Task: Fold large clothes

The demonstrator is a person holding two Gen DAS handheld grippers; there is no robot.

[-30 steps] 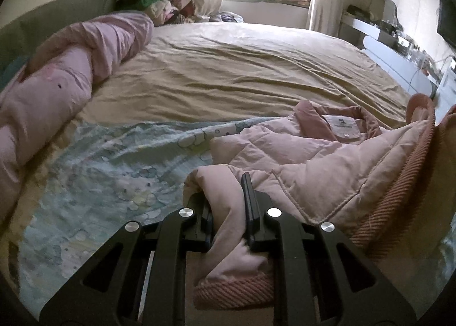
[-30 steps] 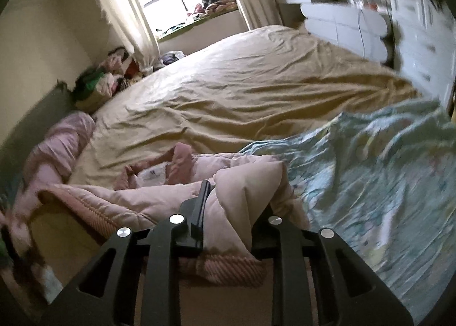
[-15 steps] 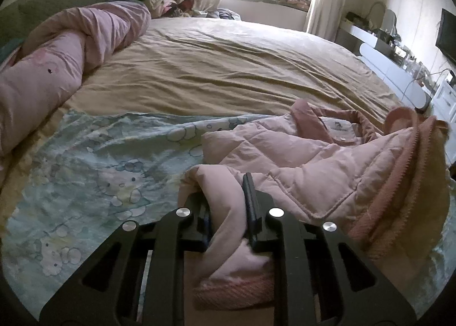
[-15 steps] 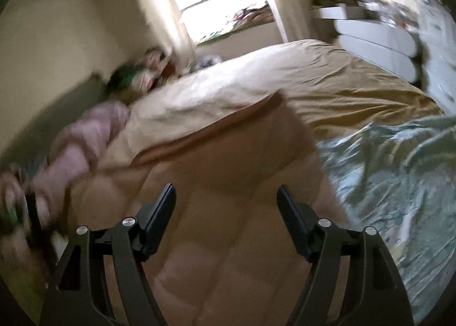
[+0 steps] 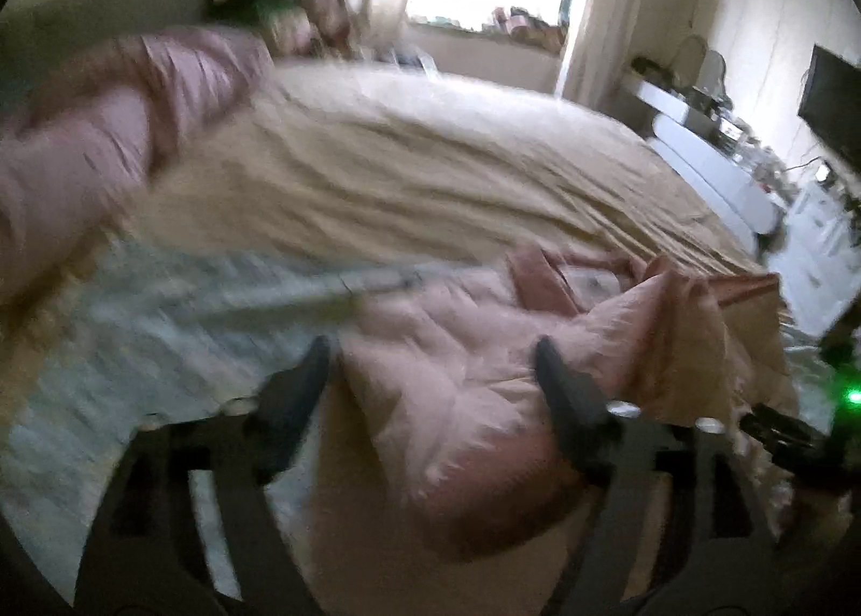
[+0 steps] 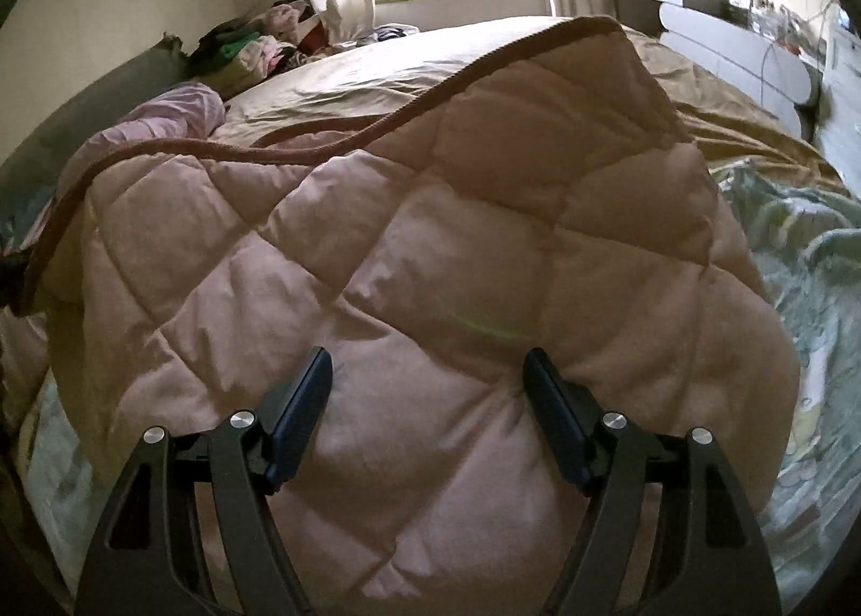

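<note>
A pink quilted jacket (image 5: 463,390) with ribbed darker pink trim lies bunched on the bed. In the right wrist view the jacket (image 6: 430,250) fills the middle, its quilted back up and its trim edge across the top. My left gripper (image 5: 433,347) is open, fingers either side of the fabric, holding nothing. My right gripper (image 6: 428,360) is open just above the jacket, empty. The left wrist view is motion-blurred.
The jacket lies on a pale blue patterned sheet (image 5: 134,347) over a tan bedspread (image 5: 420,169). A rolled pink duvet (image 5: 107,132) lies along the left. A clothes pile (image 6: 258,35) sits by the window. White drawers (image 6: 742,62) stand right of the bed.
Both grippers have let go of the jacket: the right opened half a second ago, the left just now. The jacket has flopped over, quilted back up. The left gripper is moving.
</note>
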